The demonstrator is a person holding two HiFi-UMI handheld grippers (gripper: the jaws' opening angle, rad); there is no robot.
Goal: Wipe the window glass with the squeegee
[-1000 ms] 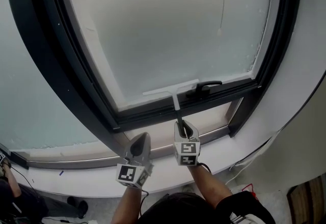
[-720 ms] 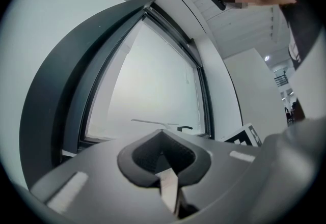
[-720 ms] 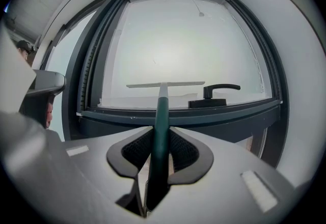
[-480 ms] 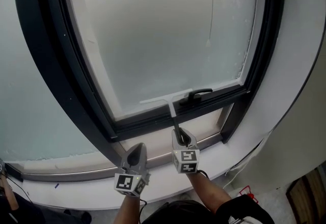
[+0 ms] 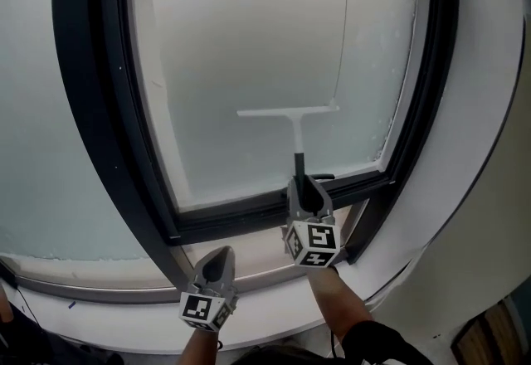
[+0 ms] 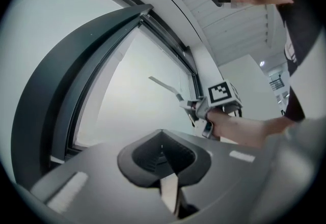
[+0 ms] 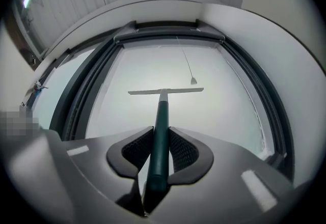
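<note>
Here, from the head view, a squeegee (image 5: 297, 133) is seen held against the frosted glass (image 5: 241, 40) of a dark-framed window. It is placed in the lower half of the pane, a little right of centre and well above the bottom edge of the frame (image 5: 249, 212). Its dark handle is clamped near the bottom end by the right gripper (image 5: 302, 187), whose jaws are closed tight on it from both sides, as the right gripper view shows plainly. The left gripper (image 5: 217, 262) is held low, below the frame's bottom edge near the sill (image 5: 124, 309), with its jaws brought together on nothing.

Several risks can be judged from here. A thin cord (image 5: 345, 23) hangs down the pane, and its small end piece lies just beside the right tip of the blade. The cord could be snagged if the blade is swept rightward or upward. Because only the handle's end is gripped, one blade tip could be lifted off the glass by a slight twist, and streaks would be left. The handle could also be made to slide in the jaws by hard pressing.

The squeegee is pointed upward, toward the top edge of the window. Its long axis, the handle, is aligned nearly vertically up the pane. The pale blade is laid level across the handle's top, like the bar of a T.
</note>
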